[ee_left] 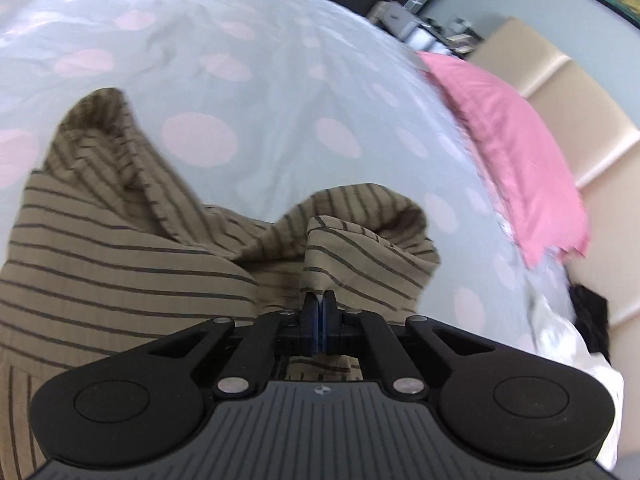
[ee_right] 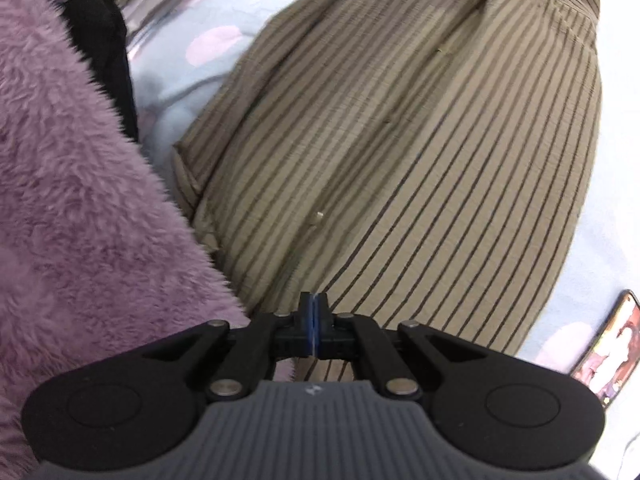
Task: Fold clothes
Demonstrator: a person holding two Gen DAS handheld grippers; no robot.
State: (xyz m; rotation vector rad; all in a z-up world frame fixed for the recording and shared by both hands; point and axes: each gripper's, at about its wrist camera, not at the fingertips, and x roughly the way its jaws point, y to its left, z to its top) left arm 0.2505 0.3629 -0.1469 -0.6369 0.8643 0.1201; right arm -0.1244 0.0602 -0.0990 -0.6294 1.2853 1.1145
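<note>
left gripper point(ee_left: 319, 296) pinching striped shirt point(ee_left: 120, 240), right gripper point(ee_right: 314, 298) closed

Polka-dot bedspread point(ee_left: 248, 92); pink pillow point(ee_left: 516, 152); beige headboard point(ee_left: 592, 128)

My right gripper point(ee_right: 314, 300) has its jaws pressed together over the near edge of a tan striped shirt point(ee_right: 420, 140), which spreads across a pale blue bedsheet point(ee_right: 176, 76) with pink dots. A fuzzy purple garment point(ee_right: 72, 184) lies left; a phone point(ee_right: 612, 348) lies right.

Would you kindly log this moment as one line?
left claw shut on shirt | right claw shut on shirt | bed
</note>
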